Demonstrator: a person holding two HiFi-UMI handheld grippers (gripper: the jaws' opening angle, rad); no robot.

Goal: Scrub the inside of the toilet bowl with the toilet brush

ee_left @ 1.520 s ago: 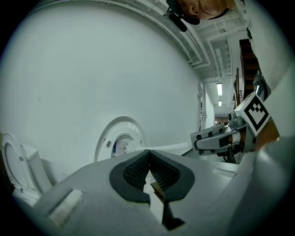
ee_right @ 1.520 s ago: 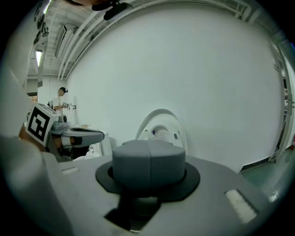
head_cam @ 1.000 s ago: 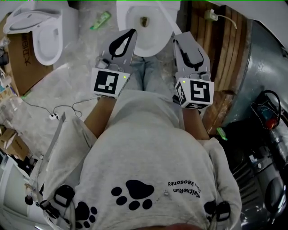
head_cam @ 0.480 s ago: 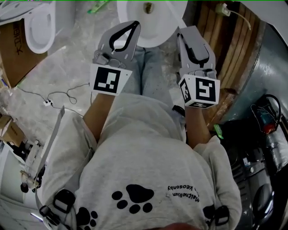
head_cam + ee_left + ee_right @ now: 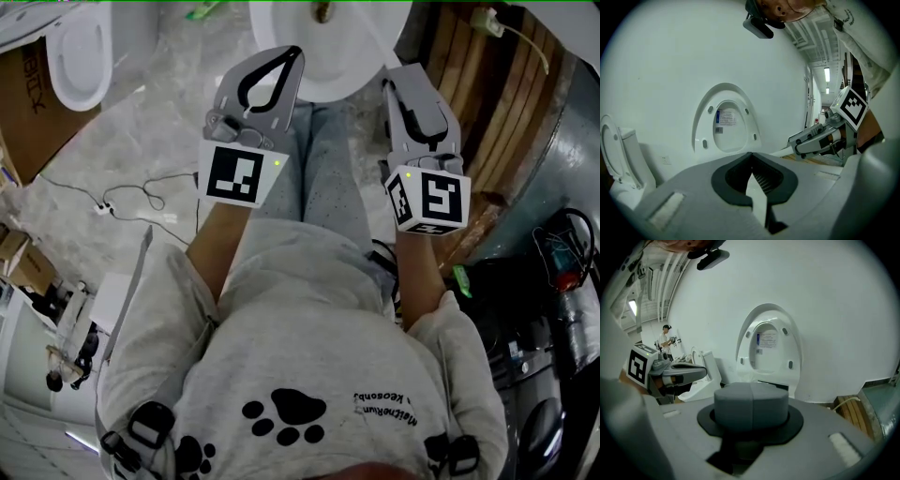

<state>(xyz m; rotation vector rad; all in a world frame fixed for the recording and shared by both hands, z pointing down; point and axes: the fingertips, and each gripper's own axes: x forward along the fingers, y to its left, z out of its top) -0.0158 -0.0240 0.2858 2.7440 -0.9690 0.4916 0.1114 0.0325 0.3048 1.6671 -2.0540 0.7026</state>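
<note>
The white toilet bowl (image 5: 323,56) sits at the top of the head view, its seat and lid (image 5: 725,124) raised against the white wall (image 5: 769,348). My left gripper (image 5: 291,54) hangs over the bowl's near rim, shut, its tips meeting (image 5: 751,154) with nothing between them. My right gripper (image 5: 395,77) is beside the bowl's right edge, also shut and empty (image 5: 751,391). No toilet brush shows in any view. The person's legs stand just in front of the bowl.
A second toilet (image 5: 75,56) and a cardboard box (image 5: 28,103) stand at the left. A wooden pallet (image 5: 487,112) lies right of the bowl, with dark equipment beyond it. A thin cable (image 5: 131,202) trails over the floor. A person (image 5: 665,338) stands far off.
The bowl has slid toward the top edge of the head view and the floor has shifted left. Both grippers have stayed shut, side by side, in front of the bowl.
</note>
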